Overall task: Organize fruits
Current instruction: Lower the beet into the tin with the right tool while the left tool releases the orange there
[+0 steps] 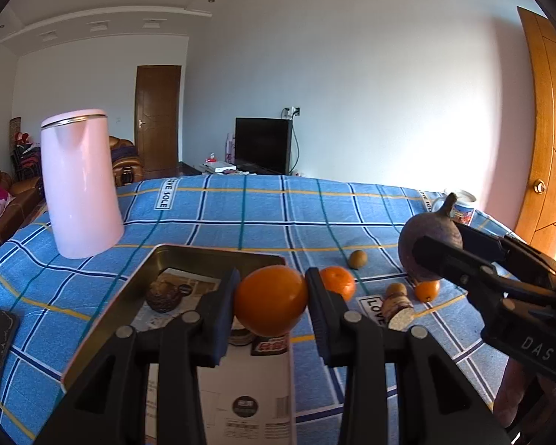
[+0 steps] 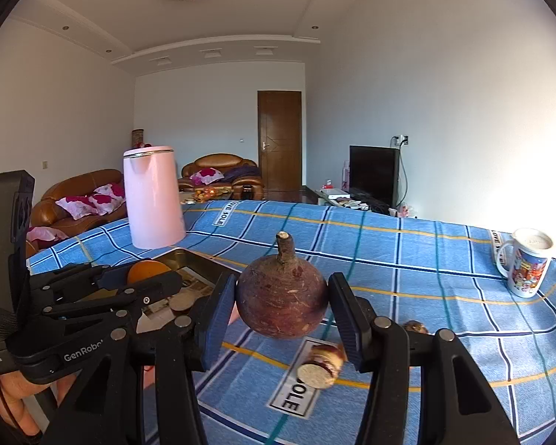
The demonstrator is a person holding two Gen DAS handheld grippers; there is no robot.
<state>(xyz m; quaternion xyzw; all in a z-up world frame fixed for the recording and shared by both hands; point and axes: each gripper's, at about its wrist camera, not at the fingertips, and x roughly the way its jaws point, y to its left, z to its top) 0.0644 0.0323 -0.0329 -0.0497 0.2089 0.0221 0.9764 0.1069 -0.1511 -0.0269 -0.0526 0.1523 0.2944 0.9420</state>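
The left hand-held gripper [image 1: 271,302] is clamped on a round orange fruit [image 1: 271,299] above the rectangular metal tray [image 1: 218,254]; the right hand-held gripper [image 2: 281,307] is clamped on a round purple-brown stemmed fruit [image 2: 281,302] over the blue checked tabletop [image 2: 407,259]. The tray seems to hold little yet. Another orange [image 1: 338,281], a smaller orange [image 1: 427,290] and two kiwis [image 1: 358,259] remain outside.

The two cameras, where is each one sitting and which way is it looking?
Left wrist view: sits on the left gripper, looking along its fingers at the orange it grips above the metal tray; the right gripper shows too.
Right wrist view: sits on the right gripper, facing the dark round fruit it grips; a hand shows.
Both share the pink kettle and checked tablecloth.
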